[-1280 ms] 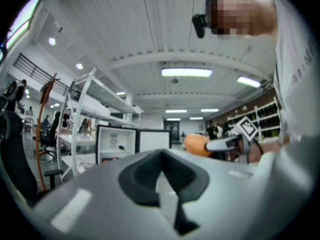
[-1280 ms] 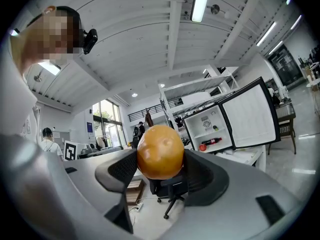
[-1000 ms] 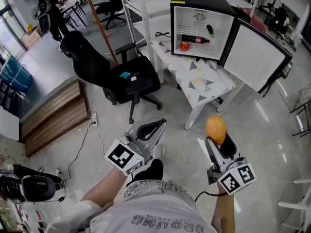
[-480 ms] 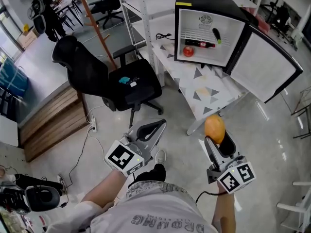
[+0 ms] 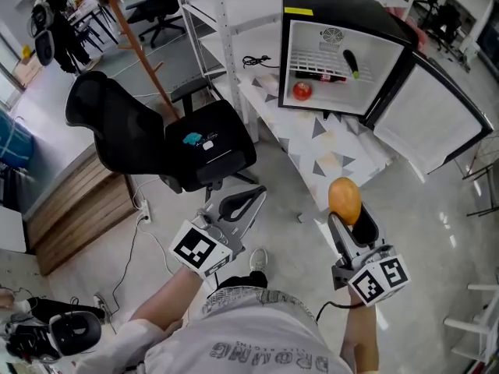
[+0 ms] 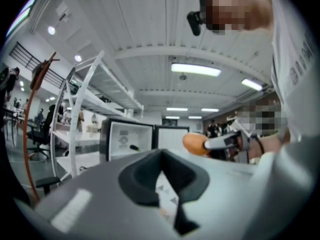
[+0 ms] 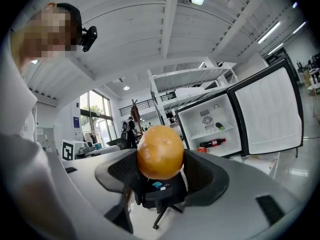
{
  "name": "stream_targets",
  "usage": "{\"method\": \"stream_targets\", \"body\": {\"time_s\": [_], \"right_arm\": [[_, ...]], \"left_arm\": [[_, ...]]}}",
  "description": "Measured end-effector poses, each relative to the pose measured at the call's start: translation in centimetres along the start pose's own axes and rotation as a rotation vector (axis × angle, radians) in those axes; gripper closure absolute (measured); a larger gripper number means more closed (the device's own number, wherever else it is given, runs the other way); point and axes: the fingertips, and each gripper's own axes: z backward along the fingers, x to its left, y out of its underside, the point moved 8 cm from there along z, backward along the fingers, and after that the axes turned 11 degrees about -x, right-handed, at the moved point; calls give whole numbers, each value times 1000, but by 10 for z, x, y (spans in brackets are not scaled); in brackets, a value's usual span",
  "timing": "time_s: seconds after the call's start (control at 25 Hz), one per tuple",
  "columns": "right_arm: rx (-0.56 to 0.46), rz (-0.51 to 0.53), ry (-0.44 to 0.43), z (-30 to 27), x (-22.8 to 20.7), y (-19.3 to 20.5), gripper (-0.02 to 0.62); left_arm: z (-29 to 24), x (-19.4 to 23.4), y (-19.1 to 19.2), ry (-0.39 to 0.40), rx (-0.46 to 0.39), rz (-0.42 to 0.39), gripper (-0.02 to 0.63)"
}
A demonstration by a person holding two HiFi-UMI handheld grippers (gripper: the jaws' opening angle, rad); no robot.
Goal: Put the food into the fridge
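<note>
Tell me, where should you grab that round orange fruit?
Across its widest middle, one jaw on each side, as the right gripper does now. The orange fruit is smooth and round, so any approach side works, but a grip off the middle would probably squeeze it out.

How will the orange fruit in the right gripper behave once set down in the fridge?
The orange fruit is round and smooth, so it'll likely roll when set down. It looks firm: the right gripper is shut on it with no visible denting. Smooth skin may slip under a light grip.
</note>
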Motion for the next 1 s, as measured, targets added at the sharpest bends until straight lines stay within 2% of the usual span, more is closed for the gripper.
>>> {"method": "stream_targets", "body": {"time_s": [0.32, 1.0], "right_arm": [[0, 5, 17, -46, 3, 4, 308], [-16, 3, 32, -95, -30, 2, 308]], "left_arm": [[-8, 46, 2, 13, -13, 11, 598], [-42, 85, 8, 28, -4, -8, 598]]}}
